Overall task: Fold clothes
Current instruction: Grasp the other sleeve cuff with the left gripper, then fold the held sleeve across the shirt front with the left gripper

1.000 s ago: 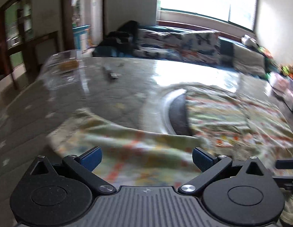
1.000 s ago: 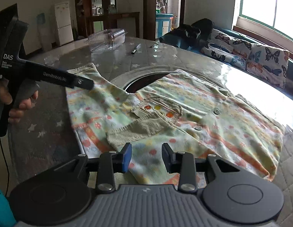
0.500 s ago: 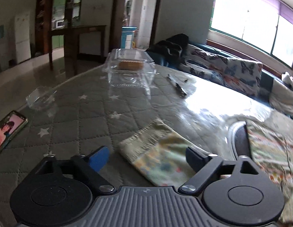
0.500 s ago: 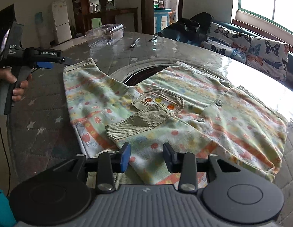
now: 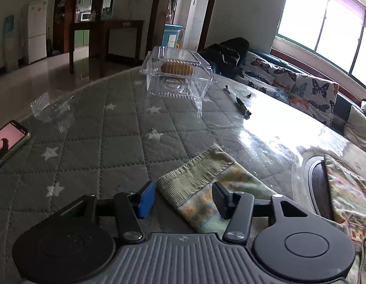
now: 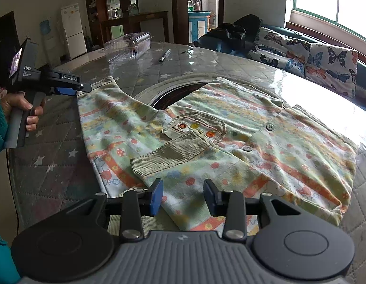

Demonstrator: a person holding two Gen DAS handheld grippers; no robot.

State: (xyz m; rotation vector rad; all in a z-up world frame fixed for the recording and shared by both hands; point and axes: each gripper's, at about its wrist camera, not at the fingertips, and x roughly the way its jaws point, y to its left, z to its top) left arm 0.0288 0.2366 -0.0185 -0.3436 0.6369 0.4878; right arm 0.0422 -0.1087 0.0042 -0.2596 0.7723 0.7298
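Spread flat on quilted table [image 6: 52,165]: printed kids' jacket [image 6: 230,142], one sleeve crossed over chest, other sleeve's cuff [image 5: 197,175] btwn spread left gripper [image 5: 181,198]; right gripper [image 6: 183,196] also spread, empty over hem — pinch cuff squarely, w/ both layers, before any fold.

Left gripper [image 5: 184,198] has its jaws spread wide, pointing off toward 12 o'clock and sitting low. Right gripper [image 6: 183,196] is parted too, a bit narrower, and over at its 10 o'clock a hand [image 6: 19,108] is wrapped round the left one's handle.
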